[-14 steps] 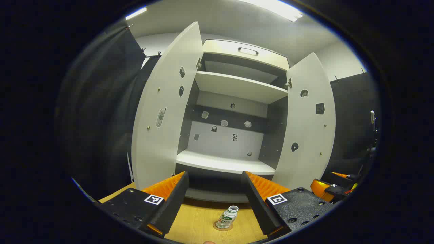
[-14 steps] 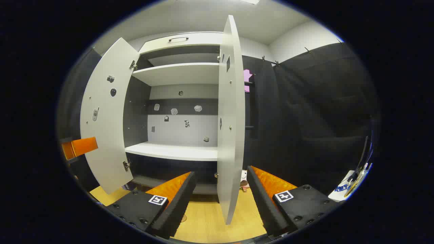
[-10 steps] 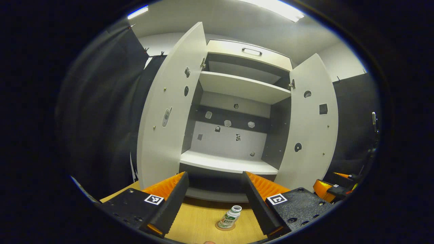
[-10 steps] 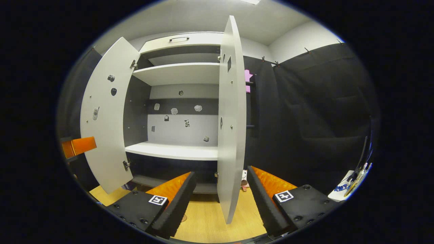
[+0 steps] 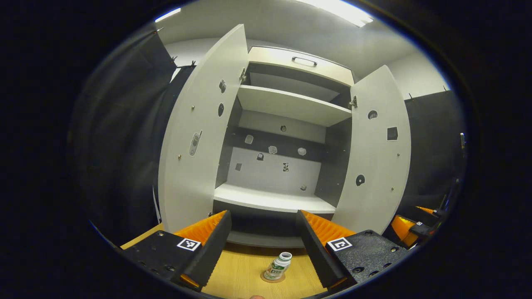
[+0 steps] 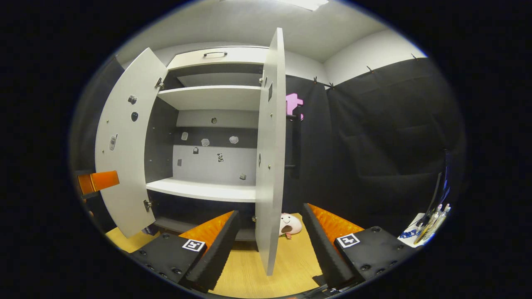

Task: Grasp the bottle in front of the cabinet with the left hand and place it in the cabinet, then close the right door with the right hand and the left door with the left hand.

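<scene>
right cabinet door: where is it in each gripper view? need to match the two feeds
Left gripper view: right door stands open on the right of the cabinet, inner face toward the camera, above the right finger of the left tongs.
Right gripper view: right door at centre, nearly edge-on.
Shared landmark: the lower white shelf.

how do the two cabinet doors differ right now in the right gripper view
The left door shows its broad inner face, swung out to the left, while the right door stands nearly edge-on, a narrow strip. The right door's lower end hangs between the right gripper's open fingers; the left door is off to the side. Both are pale grey and open.
</scene>
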Tool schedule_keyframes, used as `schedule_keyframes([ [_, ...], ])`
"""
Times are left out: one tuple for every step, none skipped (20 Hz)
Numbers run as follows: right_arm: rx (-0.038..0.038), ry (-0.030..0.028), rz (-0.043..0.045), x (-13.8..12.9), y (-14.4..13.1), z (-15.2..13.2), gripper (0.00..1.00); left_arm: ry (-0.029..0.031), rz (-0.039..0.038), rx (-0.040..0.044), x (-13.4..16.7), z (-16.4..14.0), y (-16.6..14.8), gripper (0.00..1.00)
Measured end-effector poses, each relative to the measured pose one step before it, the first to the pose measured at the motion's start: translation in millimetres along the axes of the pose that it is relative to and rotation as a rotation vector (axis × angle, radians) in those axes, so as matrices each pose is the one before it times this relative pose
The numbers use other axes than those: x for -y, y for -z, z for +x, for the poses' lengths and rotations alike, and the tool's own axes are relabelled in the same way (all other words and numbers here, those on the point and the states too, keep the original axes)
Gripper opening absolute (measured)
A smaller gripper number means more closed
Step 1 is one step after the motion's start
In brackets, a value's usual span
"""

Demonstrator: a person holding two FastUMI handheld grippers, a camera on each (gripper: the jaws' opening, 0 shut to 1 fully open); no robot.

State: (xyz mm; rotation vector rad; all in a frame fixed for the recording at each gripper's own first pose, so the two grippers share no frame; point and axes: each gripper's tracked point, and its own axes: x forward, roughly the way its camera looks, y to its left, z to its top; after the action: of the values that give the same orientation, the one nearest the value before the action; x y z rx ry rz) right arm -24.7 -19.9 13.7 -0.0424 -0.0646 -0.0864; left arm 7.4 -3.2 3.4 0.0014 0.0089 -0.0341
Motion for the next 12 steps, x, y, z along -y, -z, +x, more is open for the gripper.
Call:
schedule_keyframes([
  [-0.00169,0.00023,-0.00171,0.83,0.51,-0.83,0.99,-0.00125,0.00359,0.00556,1.28,-1.16,-1.85,0.95],
  [-0.00379,-0.00155,-0.00104,0.53,1.08,0.71,0.99,-0.00243,0.00164,0.00449,1.08,-1.23,-2.6,0.95],
  [-0.00212,-0.00349,-0.00029,-0.38,0.43,-0.41,0.99,-0.00107,0.00103,0.00337,1.48,-1.53,-1.5,0.95],
  [0.00294,-0.00332,0.00126,-0.01,-0.67,-0.37,0.99,0.00054,0.00257,0.00415,1.13,-2.34,-1.46,0.95],
  [0.00373,-0.00218,0.00064,0.23,-0.1,-0.04,0.99,-0.00161,0.0057,0.00249,0.0,-1.88,-0.58,0.95],
  [0.00255,-0.00175,-0.0024,0.12,0.0,0.0,0.99,-0.00284,0.00509,-0.00089,-0.59,-1.18,0.8,0.95],
  [0.00127,-0.00207,-0.00395,-0.35,-0.16,-0.72,0.99,-0.0025,0.00482,-0.00538,-0.16,-1.56,1.95,0.95],
  [0.00158,-0.00294,-0.00358,-0.46,-0.31,-0.47,0.99,-0.00358,0.00225,-0.00444,-0.49,-0.79,1.9,0.95],
  [0.00138,-0.00432,-0.00273,-0.81,1.08,-1.33,0.99,-0.002,0.00086,-0.00207,-0.45,-0.83,2.04,0.95],
  [0.00021,-0.00301,-0.00112,-0.7,0.34,-0.51,0.99,-0.00022,0.00079,-0.00004,-0.28,-0.08,2.05,0.95],
  [-0.00357,-0.0016,-0.00055,0.37,1.73,-1.6,0.91,-0.0003,0.00123,0.00292,0.93,1.37,3.66,0.95],
  [-0.00515,0.00149,0.00047,0.12,2.88,-0.85,0.99,0.00257,0.0013,0.00335,1.27,1.68,5.1,0.95],
])
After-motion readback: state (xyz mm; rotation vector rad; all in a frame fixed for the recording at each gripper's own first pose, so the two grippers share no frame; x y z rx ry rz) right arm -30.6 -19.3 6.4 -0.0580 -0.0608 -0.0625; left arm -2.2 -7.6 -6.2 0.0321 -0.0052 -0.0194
